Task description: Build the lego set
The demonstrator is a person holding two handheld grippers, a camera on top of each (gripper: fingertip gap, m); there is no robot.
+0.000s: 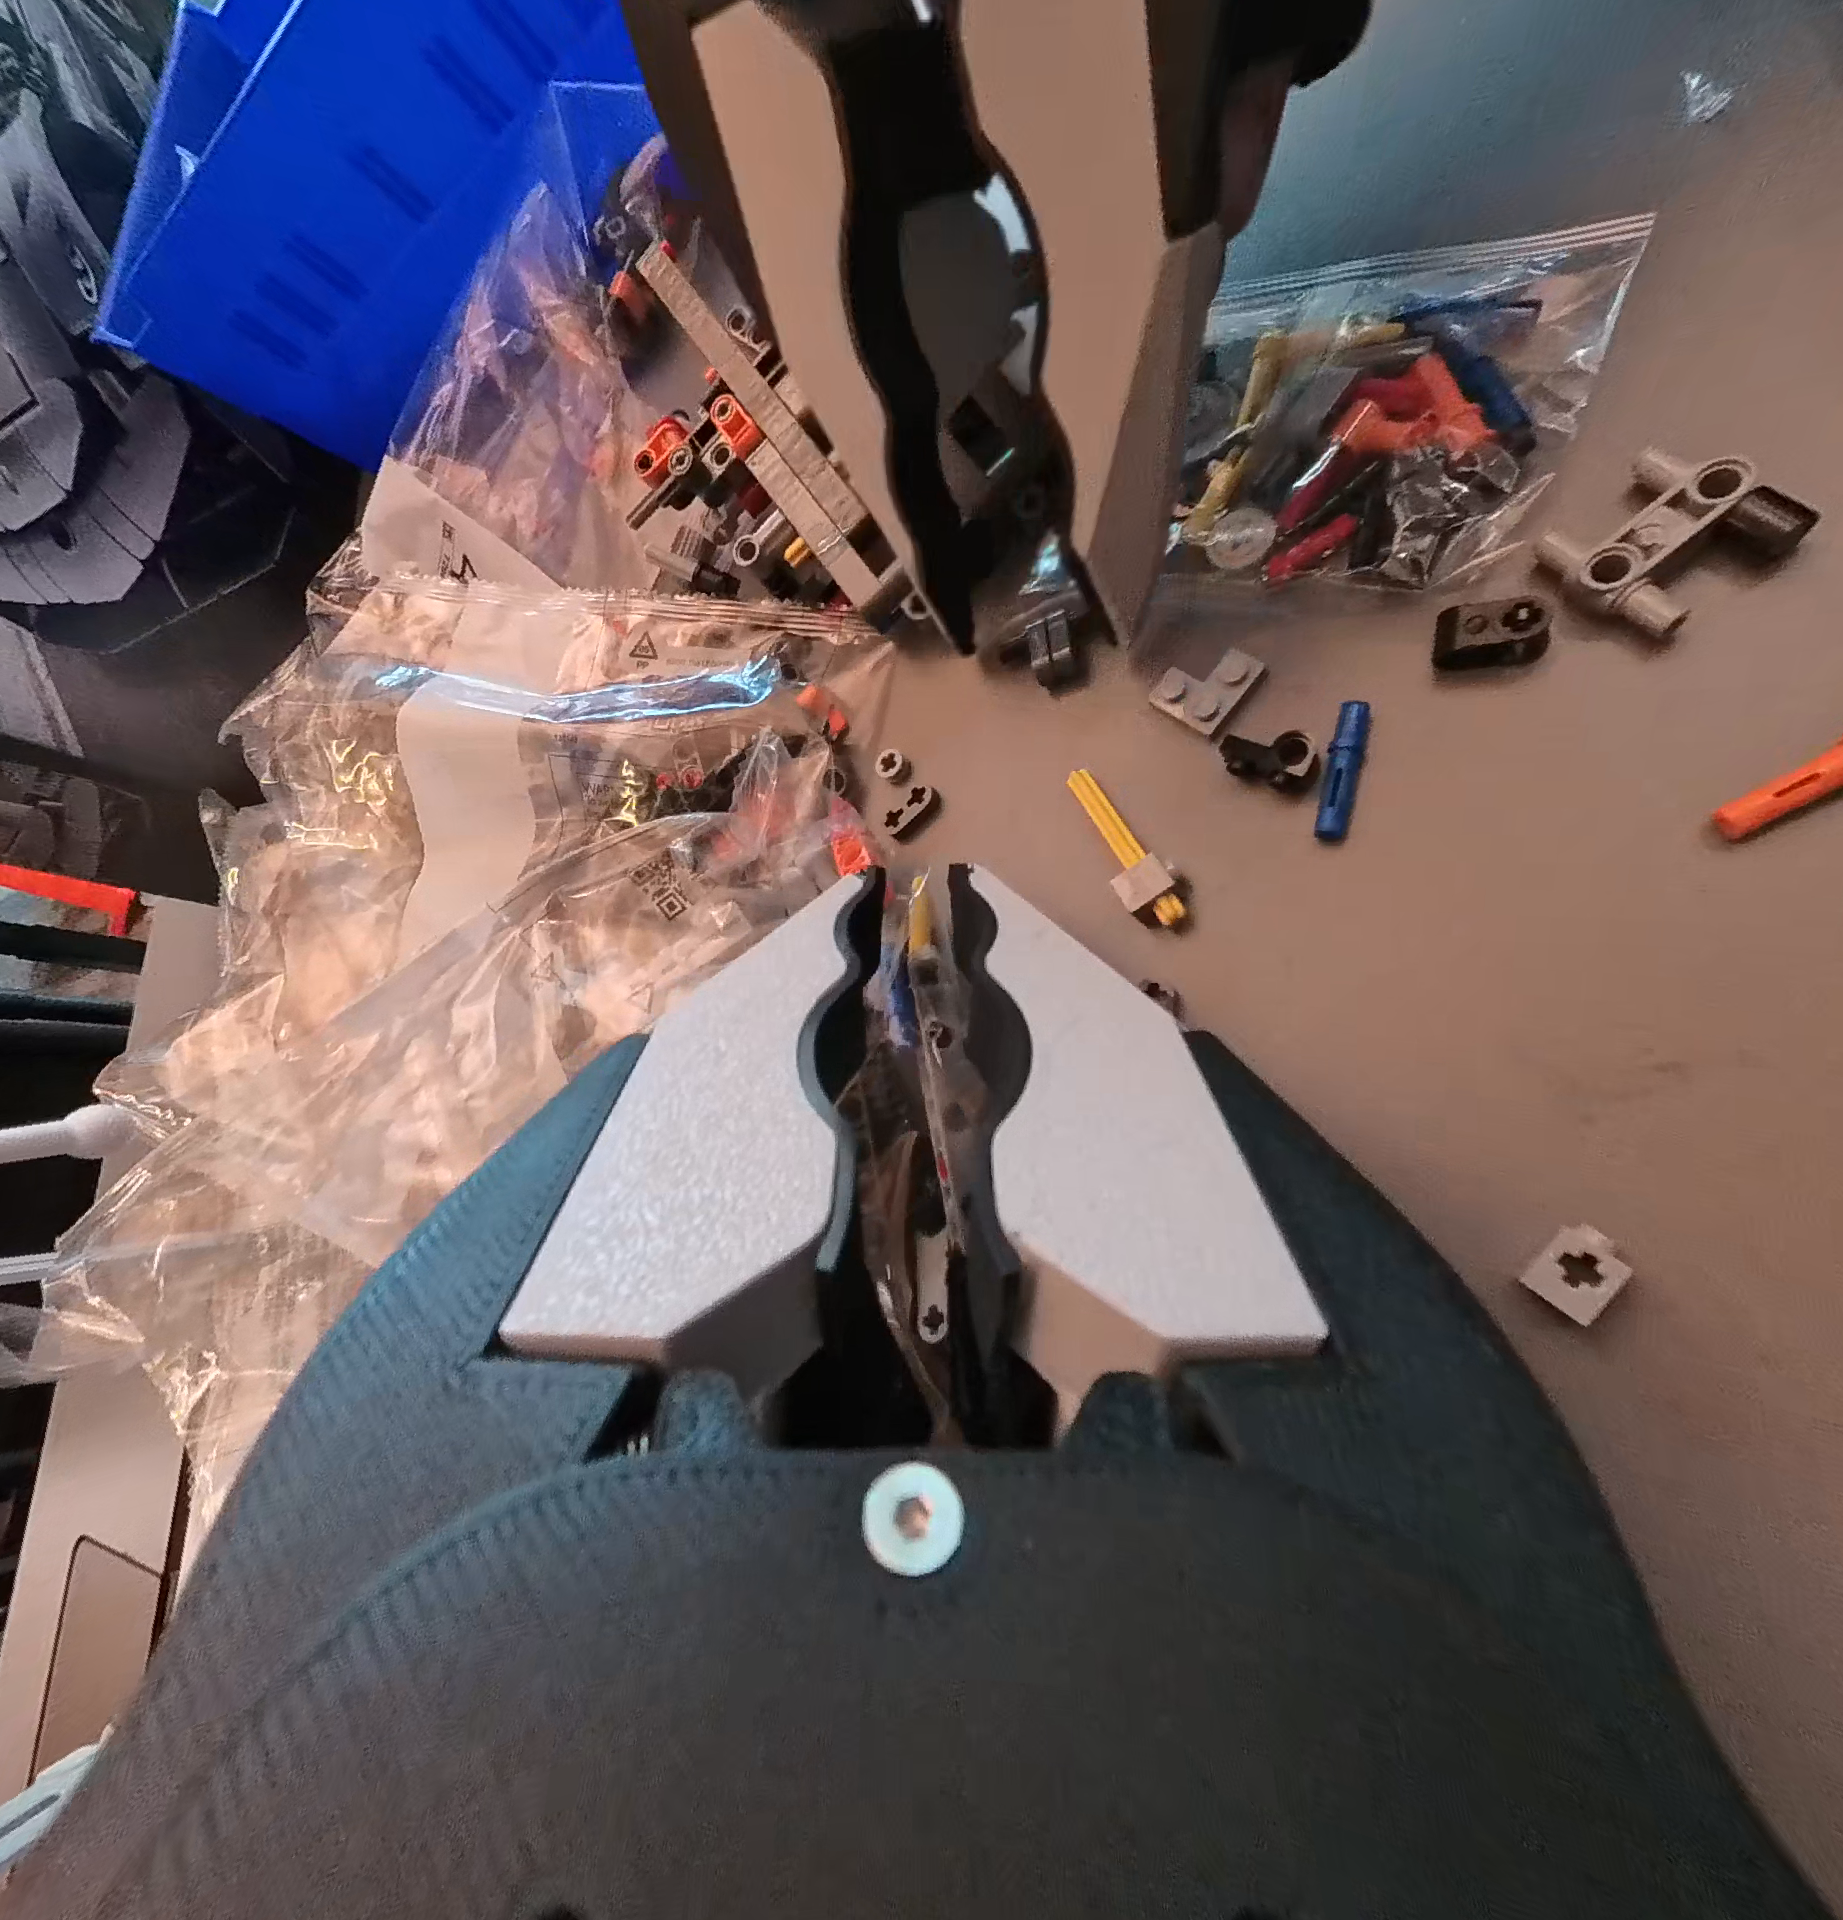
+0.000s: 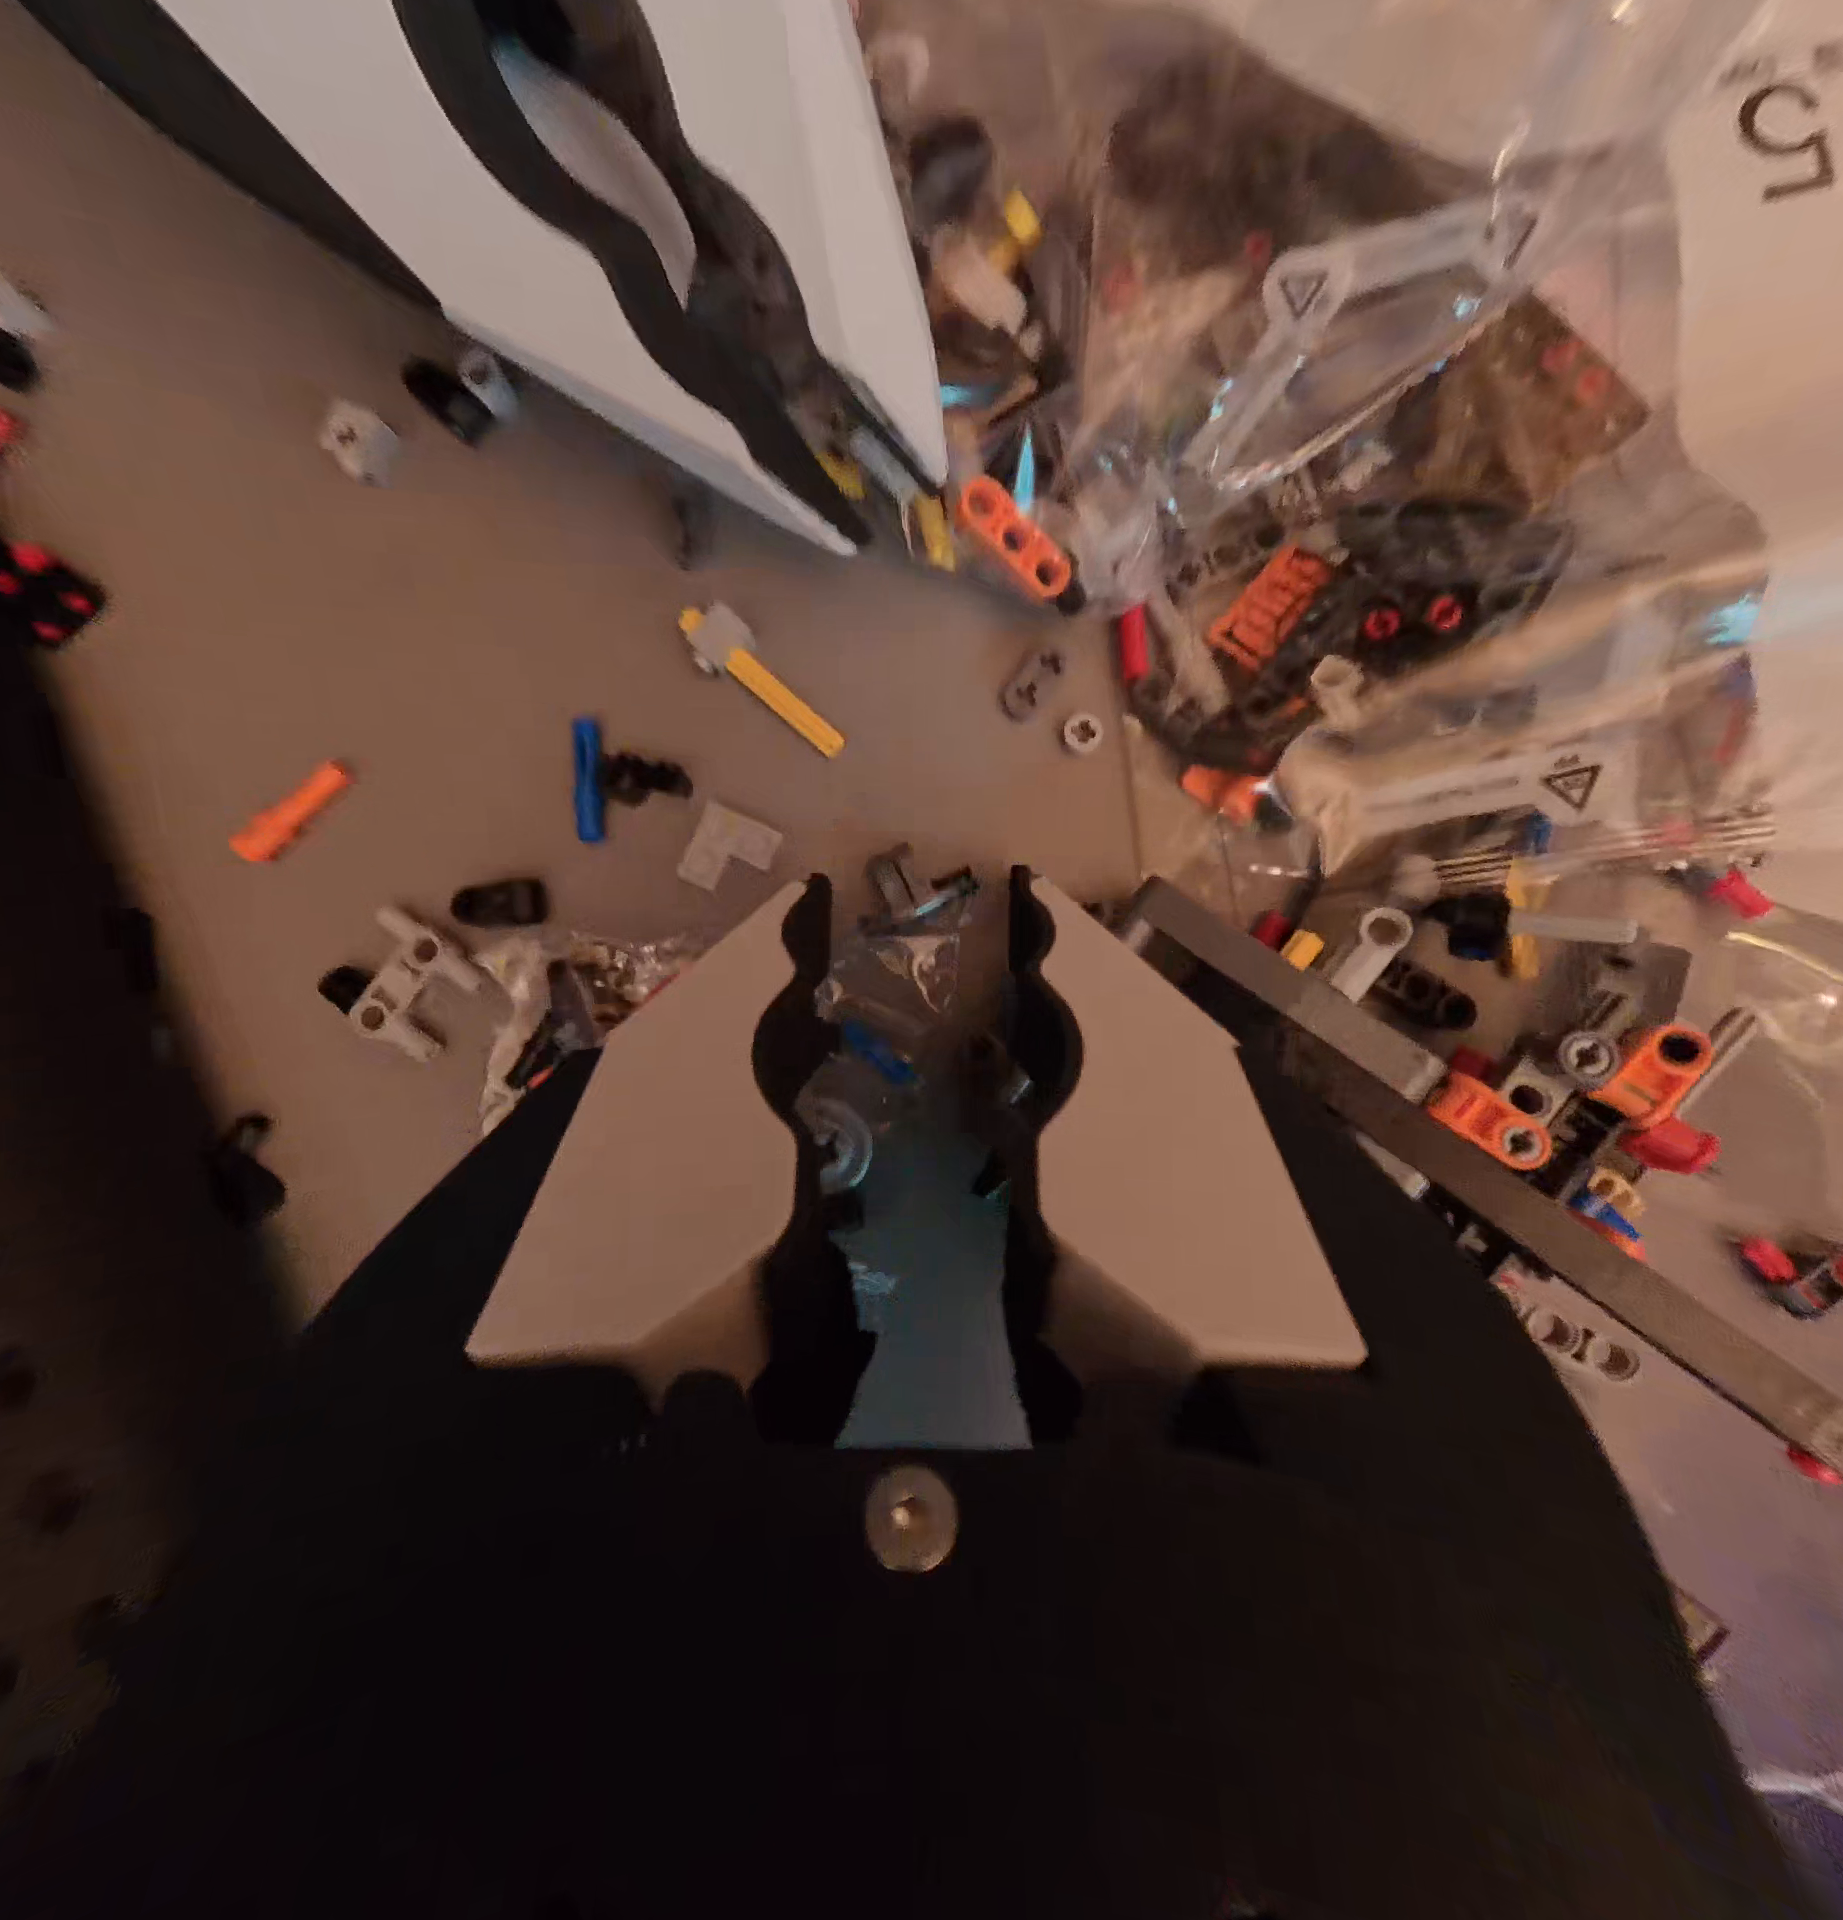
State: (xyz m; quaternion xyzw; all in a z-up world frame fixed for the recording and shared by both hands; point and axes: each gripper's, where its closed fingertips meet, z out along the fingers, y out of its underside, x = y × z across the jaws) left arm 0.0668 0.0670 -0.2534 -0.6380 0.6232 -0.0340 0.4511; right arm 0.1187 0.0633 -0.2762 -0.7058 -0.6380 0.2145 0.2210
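The left gripper (image 1: 917, 883) pinched a clear parts bag (image 1: 922, 1049) at frame centre, while the right gripper (image 2: 917, 883) stood narrowly parted over another bag (image 2: 896, 977).

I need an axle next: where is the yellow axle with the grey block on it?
The yellow axle lies loose on the table, just ahead-right of the left gripper, beside the blue pin.

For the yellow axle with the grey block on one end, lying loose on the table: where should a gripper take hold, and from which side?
Grip the yellow axle on its bare shaft, away from the grey block at its end. It lies flat on the table with open space around it, so probably come from above, fingers straddling the thin shaft across its length. The nearest loose parts, the small black connectors, lie apart from it.
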